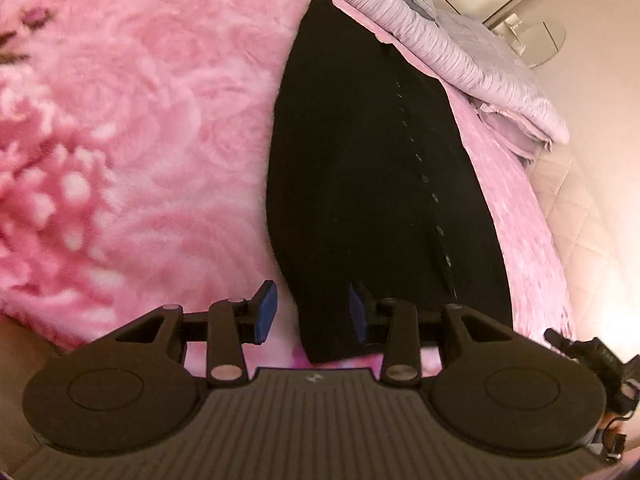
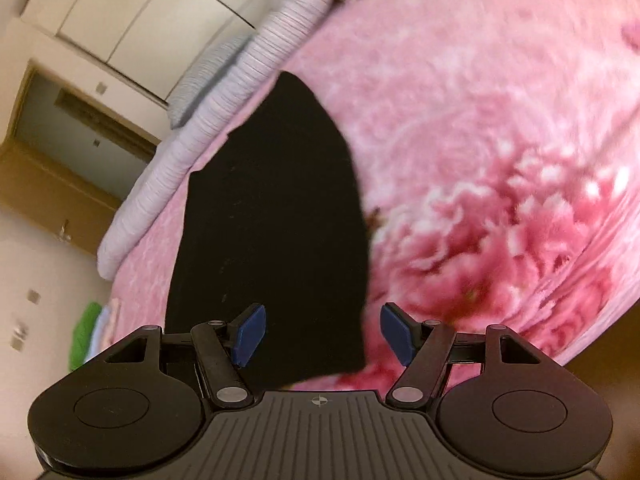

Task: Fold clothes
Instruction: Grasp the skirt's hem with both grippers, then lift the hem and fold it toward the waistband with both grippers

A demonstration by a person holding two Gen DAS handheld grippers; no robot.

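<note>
A black garment [image 1: 360, 168] lies stretched out flat on the pink flowered blanket [image 1: 140, 120], running away from me with a line of small buttons down its right half. My left gripper [image 1: 312, 312] hovers open over the garment's near left corner, blue pads apart, nothing pressed between them. In the right wrist view the same black garment [image 2: 272, 220] fills the middle. My right gripper [image 2: 322, 334] stands open above its near right edge; the cloth's edge lies below the gap, not gripped.
A folded lilac ribbed quilt [image 1: 440, 52] lies along the bed's far edge beside the garment. White wardrobe doors [image 2: 140, 20] and a wooden door frame [image 2: 52, 184] stand beyond. Something green [image 2: 86, 332] lies at the bed's left side. The other gripper's hardware [image 1: 592, 356] shows at lower right.
</note>
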